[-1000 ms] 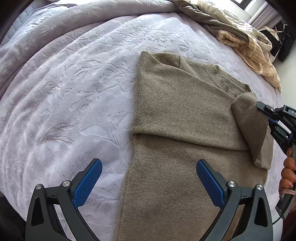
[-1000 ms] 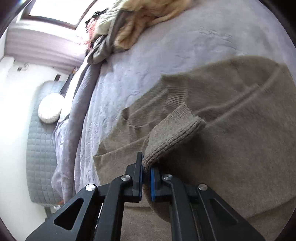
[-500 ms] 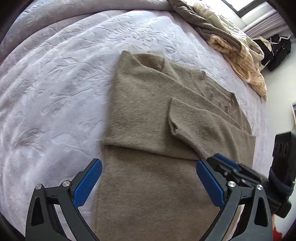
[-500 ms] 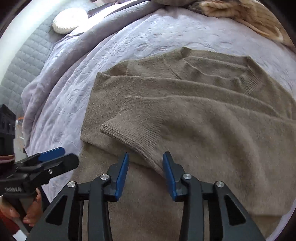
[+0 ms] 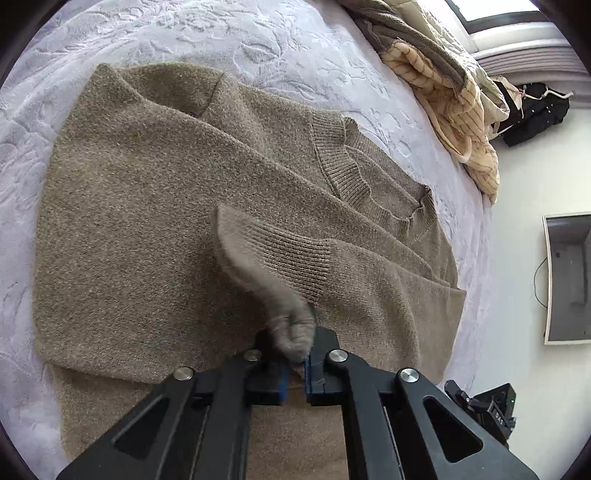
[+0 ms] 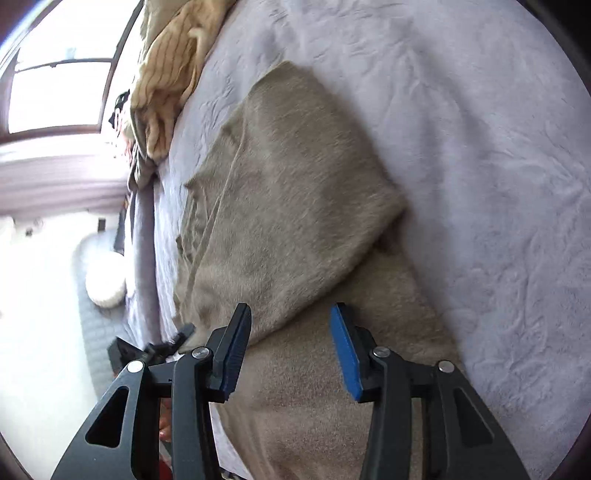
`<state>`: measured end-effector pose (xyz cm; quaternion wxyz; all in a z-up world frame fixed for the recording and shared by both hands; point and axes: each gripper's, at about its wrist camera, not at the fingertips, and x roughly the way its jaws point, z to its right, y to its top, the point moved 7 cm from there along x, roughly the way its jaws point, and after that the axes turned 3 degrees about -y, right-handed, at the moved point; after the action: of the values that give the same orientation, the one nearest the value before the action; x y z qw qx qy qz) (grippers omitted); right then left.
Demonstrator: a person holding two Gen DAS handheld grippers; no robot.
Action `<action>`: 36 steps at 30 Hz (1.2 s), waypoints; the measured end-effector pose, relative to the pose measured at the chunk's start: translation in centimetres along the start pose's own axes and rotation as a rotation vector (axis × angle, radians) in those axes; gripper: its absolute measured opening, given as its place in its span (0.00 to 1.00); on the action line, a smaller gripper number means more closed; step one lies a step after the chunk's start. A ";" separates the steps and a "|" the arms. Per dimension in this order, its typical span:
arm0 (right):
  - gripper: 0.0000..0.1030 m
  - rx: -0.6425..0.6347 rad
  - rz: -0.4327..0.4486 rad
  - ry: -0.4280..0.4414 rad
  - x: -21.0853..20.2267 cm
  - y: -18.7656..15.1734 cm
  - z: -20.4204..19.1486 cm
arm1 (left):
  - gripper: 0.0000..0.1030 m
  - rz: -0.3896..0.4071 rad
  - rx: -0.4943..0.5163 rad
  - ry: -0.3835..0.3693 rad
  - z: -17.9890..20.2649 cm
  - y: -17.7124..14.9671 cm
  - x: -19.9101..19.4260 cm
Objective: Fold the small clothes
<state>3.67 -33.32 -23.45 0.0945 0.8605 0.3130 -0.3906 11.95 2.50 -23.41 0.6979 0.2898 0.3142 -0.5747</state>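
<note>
A brown knit sweater (image 5: 155, 206) lies flat on the lilac bedspread (image 5: 258, 33), both sleeves folded in over its body. My left gripper (image 5: 295, 373) is shut on the ribbed cuff (image 5: 280, 254) of the sleeve that lies across the sweater and lifts its edge a little. In the right wrist view the same sweater (image 6: 295, 192) fills the middle, motion-blurred. My right gripper (image 6: 291, 350) is open and empty, hovering just above the sweater's lower part. Part of the left gripper (image 6: 155, 347) shows at the lower left of that view.
A heap of cream and olive clothes (image 5: 454, 81) lies at the far edge of the bed, also seen in the right wrist view (image 6: 173, 62). Dark clothes (image 5: 532, 110) hang by the wall. A white cushion (image 6: 105, 280) sits on a quilted grey mat beside the bed.
My right gripper let go of the sleeve cuff, opened and swung away to the sweater's other side. My left gripper moved in over the sweater and shut on that cuff.
</note>
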 end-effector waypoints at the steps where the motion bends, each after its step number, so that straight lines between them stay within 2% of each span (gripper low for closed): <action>1: 0.47 0.023 0.008 0.028 0.1 0.5 0.2 | 0.07 0.020 -0.001 -0.004 0.2 0.3 -0.4; 7: 0.47 0.109 0.055 0.118 1.1 3.4 -0.2 | 0.07 0.136 0.080 -0.062 3.7 2.3 -4.6; 11: 0.49 0.038 0.169 0.157 -2.1 5.4 -2.6 | 0.07 0.175 0.107 -0.097 4.7 3.4 -6.5; 14: 0.49 -0.022 0.157 0.104 -2.0 5.5 -2.8 | 0.07 0.151 0.106 -0.059 3.6 3.0 -5.4; 17: 0.47 -0.005 0.133 0.021 -0.7 5.3 0.4 | 0.07 0.091 0.091 0.020 0.8 1.5 -2.4; 19: 0.40 0.029 0.117 0.025 0.3 4.9 2.0 | 0.07 0.058 0.061 0.054 -1.2 0.4 -0.7; 21: 0.20 0.043 0.120 0.025 0.0 4.8 2.7 | 0.07 0.074 0.021 0.004 -2.1 -0.3 -0.7; 23: 0.07 0.051 0.107 0.025 -0.5 5.0 3.1 | 0.07 0.074 0.008 -0.012 -2.1 -0.4 -1.0; 26: 0.06 -0.017 0.114 0.021 -1.4 5.4 2.0 | 0.07 0.080 0.079 0.016 -0.7 -0.5 -1.6; 28: 0.06 -0.078 0.111 -0.032 -1.4 5.2 1.6 | 0.07 0.084 0.116 0.050 -0.6 -0.8 -1.5; 30: 0.06 -0.110 0.088 -0.097 -0.6 4.7 2.3 | 0.07 0.066 0.094 0.070 -1.6 -1.1 -1.0; 32: 0.06 -0.141 0.069 -0.127 -0.1 4.0 2.5 | 0.07 0.069 0.071 0.052 -2.2 -1.1 -1.3; 36: 0.08 -0.191 0.036 -0.147 -1.2 2.8 2.5 | 0.07 0.084 0.124 0.098 -2.3 -0.9 -2.5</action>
<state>3.26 -37.03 -24.48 0.2058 0.8220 0.3257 -0.4193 10.46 5.61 -22.97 0.6860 0.3729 0.2993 -0.5484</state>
